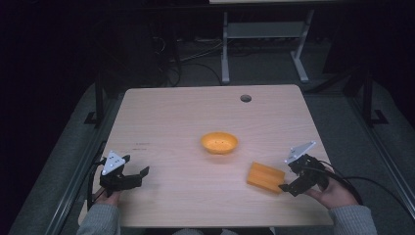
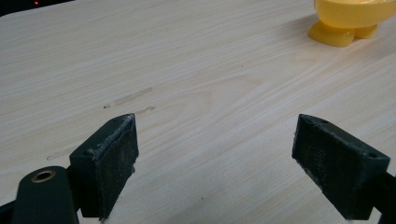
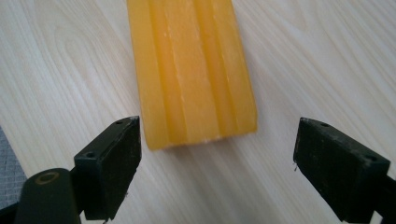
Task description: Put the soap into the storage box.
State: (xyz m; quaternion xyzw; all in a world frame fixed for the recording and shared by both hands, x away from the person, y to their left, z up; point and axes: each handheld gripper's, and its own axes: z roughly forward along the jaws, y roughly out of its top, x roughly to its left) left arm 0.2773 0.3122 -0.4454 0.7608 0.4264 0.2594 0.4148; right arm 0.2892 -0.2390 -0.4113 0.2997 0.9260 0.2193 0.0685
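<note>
An orange bowl (image 1: 219, 142) sits near the middle of the light wooden table (image 1: 171, 112). In the left gripper view the bowl (image 2: 350, 18) shows at the top right, standing on small feet. An orange ridged block (image 1: 265, 177) lies flat at the front right. My right gripper (image 1: 287, 175) is open just right of the block. In the right gripper view its jaws (image 3: 217, 158) stand wide apart, with the block's (image 3: 191, 70) near end just ahead of the gap between them. My left gripper (image 1: 135, 165) is open over bare wood at the front left, with nothing between its fingertips (image 2: 215, 149).
A round cable hole (image 1: 245, 98) is in the table's far side. The table's right edge runs close to the right hand, with grey floor (image 3: 7, 172) beyond it. A white desk frame (image 1: 264, 44) stands on the floor behind the table.
</note>
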